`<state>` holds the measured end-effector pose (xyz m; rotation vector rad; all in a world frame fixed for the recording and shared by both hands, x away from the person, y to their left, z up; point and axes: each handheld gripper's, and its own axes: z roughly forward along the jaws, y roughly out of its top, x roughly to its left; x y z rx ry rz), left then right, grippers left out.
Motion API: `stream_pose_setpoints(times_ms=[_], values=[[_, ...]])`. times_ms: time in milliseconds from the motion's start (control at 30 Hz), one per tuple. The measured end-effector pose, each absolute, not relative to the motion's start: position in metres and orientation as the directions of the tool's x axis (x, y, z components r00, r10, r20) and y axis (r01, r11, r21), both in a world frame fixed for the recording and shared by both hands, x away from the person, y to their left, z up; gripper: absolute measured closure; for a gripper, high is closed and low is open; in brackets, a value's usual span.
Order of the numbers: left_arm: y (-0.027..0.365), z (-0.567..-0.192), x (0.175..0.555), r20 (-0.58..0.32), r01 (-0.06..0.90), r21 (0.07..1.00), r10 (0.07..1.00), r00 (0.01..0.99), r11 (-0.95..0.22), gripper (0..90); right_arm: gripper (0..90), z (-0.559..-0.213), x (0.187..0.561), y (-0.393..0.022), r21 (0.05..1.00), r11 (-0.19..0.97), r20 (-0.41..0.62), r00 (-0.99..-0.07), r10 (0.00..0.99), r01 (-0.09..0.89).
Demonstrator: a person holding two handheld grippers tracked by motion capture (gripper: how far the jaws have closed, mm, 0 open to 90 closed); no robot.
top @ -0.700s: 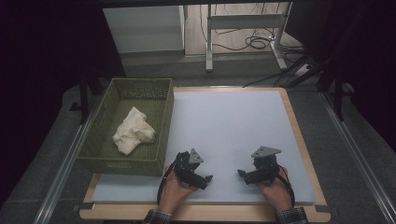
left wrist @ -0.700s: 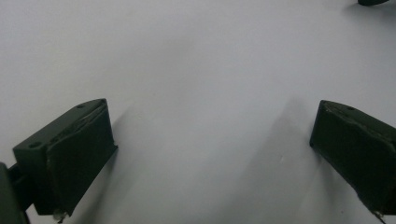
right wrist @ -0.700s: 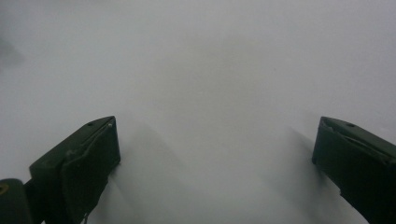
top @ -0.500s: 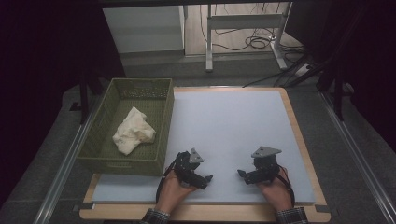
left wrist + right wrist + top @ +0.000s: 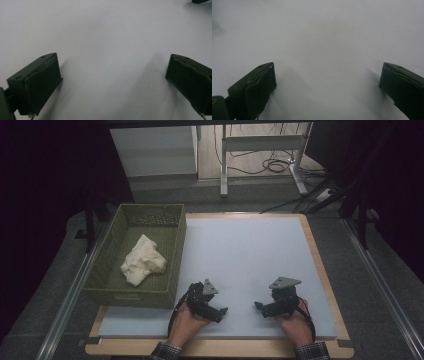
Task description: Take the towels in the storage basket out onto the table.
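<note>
Two empty grippers resting at the near edge of the desk

The left gripper and right gripper lie on the pale mat, tips facing each other, jaws wide with nothing between them — the crumpled cream cloth sits in the green basket at the left, well apart from both

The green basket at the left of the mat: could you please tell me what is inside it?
Inside the green basket lies one crumpled cream cloth, loosely bunched on the floor. Whatever might sit beneath the cloth is covered, and the near wall hides the strip of floor just behind it.
</note>
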<state>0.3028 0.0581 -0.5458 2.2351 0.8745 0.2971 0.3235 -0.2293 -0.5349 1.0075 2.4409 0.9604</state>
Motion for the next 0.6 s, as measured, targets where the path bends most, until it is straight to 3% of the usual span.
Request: stream_pose_setpoints(times_ms=[233,600], values=[[0.054,-0.544,0.302,-0.044,0.522,0.682,0.683,0.729,-0.513,0.3,1.0,-0.535,0.323,-0.229,0.695,0.523,-0.045,-0.695,0.717,0.494],[0.041,-0.517,0.303,-0.052,0.488,0.689,0.635,0.771,-0.536,0.8,1.0,-0.535,0.323,-0.229,0.695,0.523,-0.044,-0.696,0.717,0.494]])
